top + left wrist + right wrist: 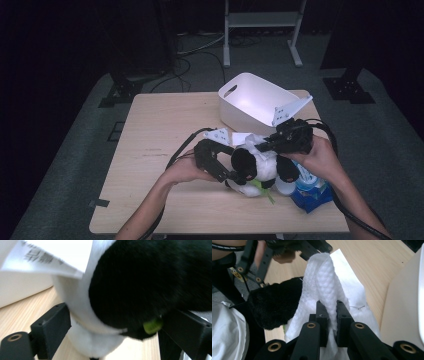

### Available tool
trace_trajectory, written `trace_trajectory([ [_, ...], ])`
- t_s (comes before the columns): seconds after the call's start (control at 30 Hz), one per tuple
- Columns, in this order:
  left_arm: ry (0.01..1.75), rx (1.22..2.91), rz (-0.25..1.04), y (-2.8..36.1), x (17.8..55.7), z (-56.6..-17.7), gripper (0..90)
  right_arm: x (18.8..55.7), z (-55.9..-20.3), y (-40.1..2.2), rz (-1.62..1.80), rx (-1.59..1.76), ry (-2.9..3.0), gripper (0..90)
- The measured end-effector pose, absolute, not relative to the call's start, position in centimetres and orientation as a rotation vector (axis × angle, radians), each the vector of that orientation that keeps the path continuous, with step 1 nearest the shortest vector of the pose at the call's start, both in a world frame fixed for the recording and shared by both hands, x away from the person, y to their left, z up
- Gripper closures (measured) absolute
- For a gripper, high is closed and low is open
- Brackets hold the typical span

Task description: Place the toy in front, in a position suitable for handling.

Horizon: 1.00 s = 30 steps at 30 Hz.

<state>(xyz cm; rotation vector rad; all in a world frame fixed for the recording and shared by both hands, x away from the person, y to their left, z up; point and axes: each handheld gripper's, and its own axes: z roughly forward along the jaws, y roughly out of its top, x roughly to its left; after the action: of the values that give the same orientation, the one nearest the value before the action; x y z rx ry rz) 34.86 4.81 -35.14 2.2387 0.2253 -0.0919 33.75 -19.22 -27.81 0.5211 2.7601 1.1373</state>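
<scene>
A black-and-white plush toy (255,167) sits at the table's front middle, with a green bit (152,325) at its underside. My left gripper (235,176) comes at it from the left. In the left gripper view its two jaws (112,322) stand wide and press on the white body and the black fur on either side. My right gripper (260,145) reaches in from the right, above the toy. It is shut on a white textured wipe (327,272), which drapes over the toy's black fur (274,305).
A white plastic bin (252,102) stands just behind the toy, tilted, its wall (402,310) close to my right gripper. A blue wipe packet (312,192) lies at the front right under the right hand. A printed white paper (50,255) hangs by the toy.
</scene>
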Motion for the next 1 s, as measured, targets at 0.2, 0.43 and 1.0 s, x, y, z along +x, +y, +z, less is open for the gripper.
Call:
trace_trajectory([
  [0.2,0.218,2.23,-0.13,3.3,35.3,-36.1,2.0,33.5,-28.0,-19.4,1.141,0.524,2.771,83.1],
  [0.43,0.19,2.193,-0.173,2.2,35.7,-37.1,0.0,33.5,-28.8,-20.1,1.154,0.542,2.788,83.5],
  [1.0,0.181,2.212,-0.082,3.8,35.1,-35.2,25.9,33.1,-27.6,-19.7,1.194,0.538,2.738,83.4],
])
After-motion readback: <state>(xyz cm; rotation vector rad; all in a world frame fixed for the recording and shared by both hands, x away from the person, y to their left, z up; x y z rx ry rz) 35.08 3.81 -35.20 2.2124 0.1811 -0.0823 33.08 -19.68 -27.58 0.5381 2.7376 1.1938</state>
